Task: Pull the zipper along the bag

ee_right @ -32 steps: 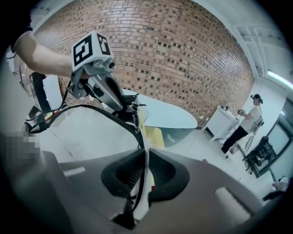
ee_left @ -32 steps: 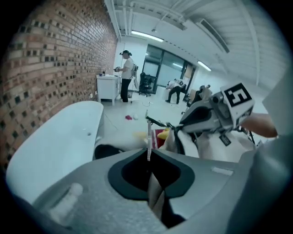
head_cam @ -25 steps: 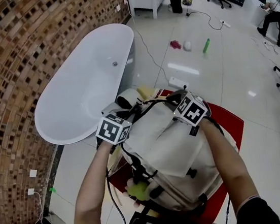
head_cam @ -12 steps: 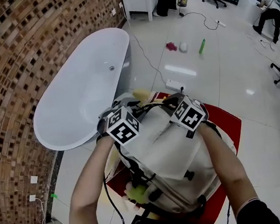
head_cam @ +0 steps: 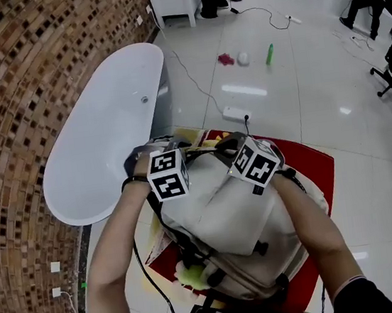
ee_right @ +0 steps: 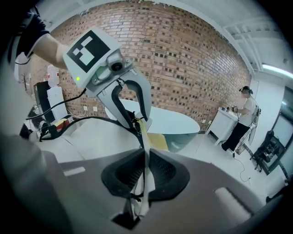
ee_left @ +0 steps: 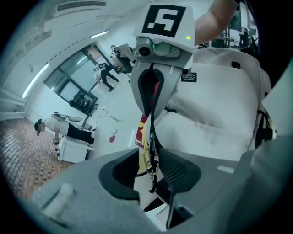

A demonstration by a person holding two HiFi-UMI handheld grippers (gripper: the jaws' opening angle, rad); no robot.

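**On the red pad beside the bathtub: bag worked from both ends**

The bag [head_cam: 232, 212] lies on a red pad [head_cam: 319, 164]. Its zipper track is hidden under the marker cubes, and its near end is cut off.

The left gripper [ee_left: 150, 172] jaws have just been opening. They stand apart, with the zipper pull [ee_left: 149, 161] hanging loose between them.

The right gripper [ee_right: 145, 176] jaws are clamped on a fold of the bag.

The floor [head_cam: 282, 105] is glossy tile. The bathtub [head_cam: 101, 143] is on the left, with a brick wall [head_cam: 14, 83] beyond it.

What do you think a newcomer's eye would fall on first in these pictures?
Most likely the pale backpack in the middle, lying on a red surface, with both grippers at its far end. The right gripper is clamped on the backpack's edge, while the left gripper has jaws that have just been opening, with a zipper pull hanging loose between them. The white bathtub against the brick wall at left also stands out.
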